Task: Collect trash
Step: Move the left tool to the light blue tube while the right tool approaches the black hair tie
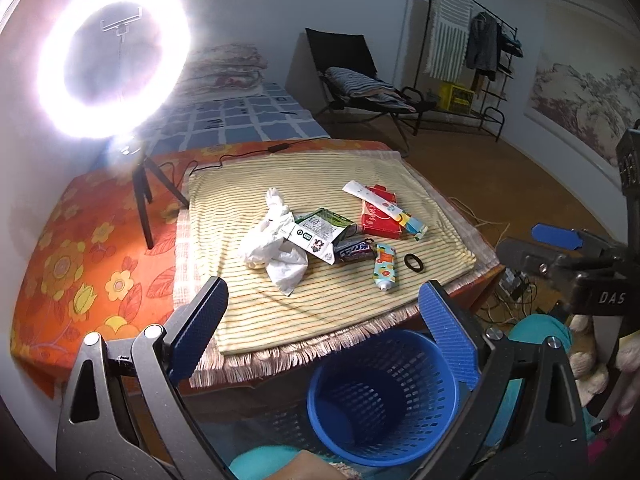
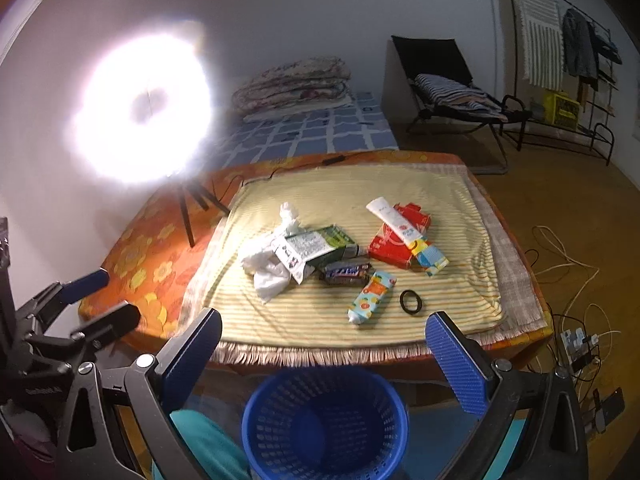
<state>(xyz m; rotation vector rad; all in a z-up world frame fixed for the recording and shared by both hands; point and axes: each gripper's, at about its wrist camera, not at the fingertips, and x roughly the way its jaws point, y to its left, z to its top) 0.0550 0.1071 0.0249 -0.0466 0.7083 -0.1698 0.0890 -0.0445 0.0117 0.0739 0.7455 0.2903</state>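
Both grippers, left gripper [image 1: 324,320] and right gripper [image 2: 324,350], spread wide, empty.

Just below jaws: blue perforated plastic basket [image 2: 325,420], nothing visible inside.

Ahead on striped cloth over table [image 2: 304,320]:
- small citrus-print tube [image 2: 372,296]: light, squashy; likely pinch mid-body.
- black ring [image 2: 411,302]: flat, awkward.
- crumpled white tissue [image 2: 268,268], ahead-left: soft, weightless.
- Farther: red cardboard box [image 2: 396,244]: stiff, take across edges.

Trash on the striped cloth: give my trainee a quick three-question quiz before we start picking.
1. True or false: the blue basket already holds trash.
2. What lies across the red box? A) white tube B) crumpled tissue C) black ring
3. Fill in: both tongs, left tongs and right tongs, stand ____.

Key: 1 false, it looks empty; 2 A; 3 open, holding nothing.
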